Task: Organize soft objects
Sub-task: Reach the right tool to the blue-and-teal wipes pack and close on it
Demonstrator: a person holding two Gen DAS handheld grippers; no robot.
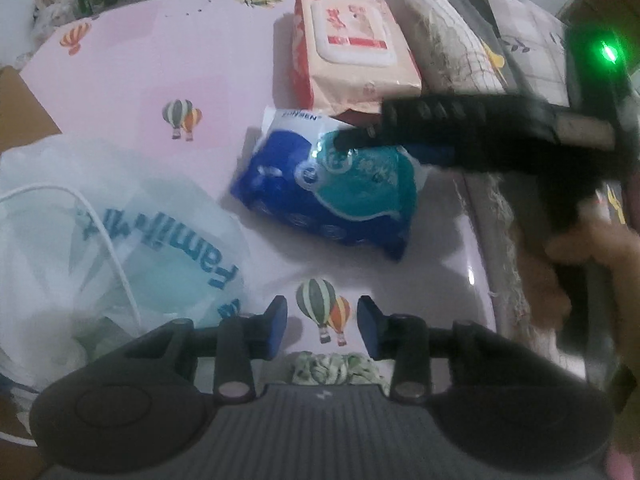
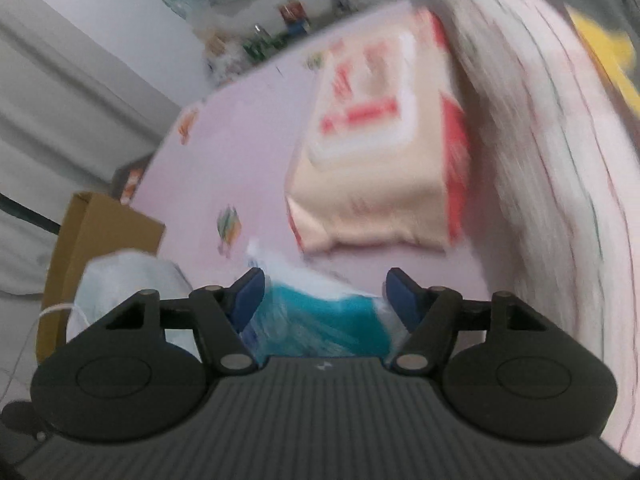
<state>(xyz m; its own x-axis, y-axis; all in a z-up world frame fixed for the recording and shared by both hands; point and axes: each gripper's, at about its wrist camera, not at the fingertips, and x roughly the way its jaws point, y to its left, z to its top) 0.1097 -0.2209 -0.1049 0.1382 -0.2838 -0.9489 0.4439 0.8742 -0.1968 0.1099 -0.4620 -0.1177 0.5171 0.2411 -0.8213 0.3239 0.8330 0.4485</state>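
Right tongs [image 2: 324, 296] straddle a blurred blue-teal pack [image 2: 320, 320], contact unclear.

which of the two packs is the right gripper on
The blue and teal pack: the right gripper straddles it, whereas the peach and red pack lies further off, untouched.

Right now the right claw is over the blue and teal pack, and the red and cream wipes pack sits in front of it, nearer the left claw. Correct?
Not quite. The wipes pack lies beyond the blue and teal pack, farther from the left claw, as the left wrist view shows. The right claw is indeed over the blue and teal pack.
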